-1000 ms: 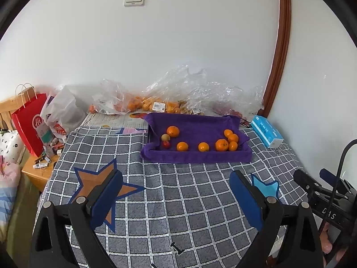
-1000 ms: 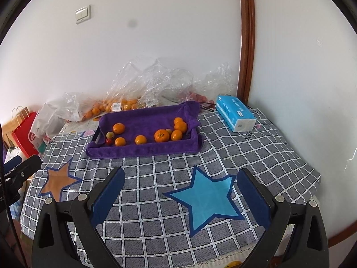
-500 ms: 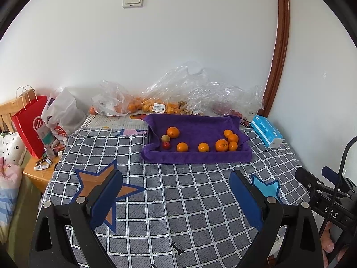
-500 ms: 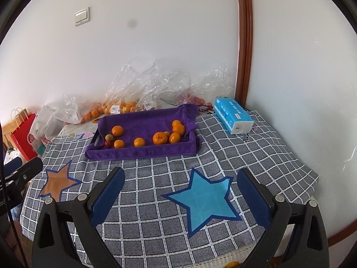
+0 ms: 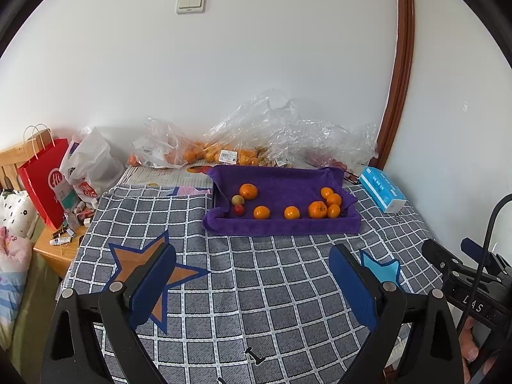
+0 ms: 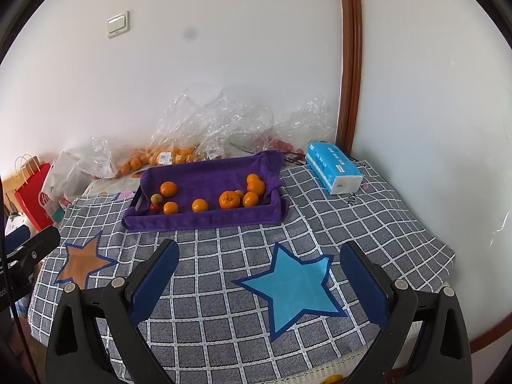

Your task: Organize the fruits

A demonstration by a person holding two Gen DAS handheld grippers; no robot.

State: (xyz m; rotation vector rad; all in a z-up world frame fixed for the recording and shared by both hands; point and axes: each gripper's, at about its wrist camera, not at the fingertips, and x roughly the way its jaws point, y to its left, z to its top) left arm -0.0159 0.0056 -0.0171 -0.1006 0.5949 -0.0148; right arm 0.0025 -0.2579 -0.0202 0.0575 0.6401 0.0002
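A tray lined with a purple towel sits at the far middle of the checked tablecloth. In it lie several oranges, such as one, plus a small red fruit and a pale yellow-green fruit at its left end. My left gripper is open and empty, hovering over the near cloth. My right gripper is open and empty above a blue star patch. Both are well short of the tray.
An orange star patch lies near left. Clear plastic bags of oranges line the wall behind the tray. A blue tissue pack sits right of the tray. A red bag stands off the table's left edge.
Both views have shifted slightly; the tray sits a touch lower and nearer in the right wrist view. Both grippers stay open and empty.
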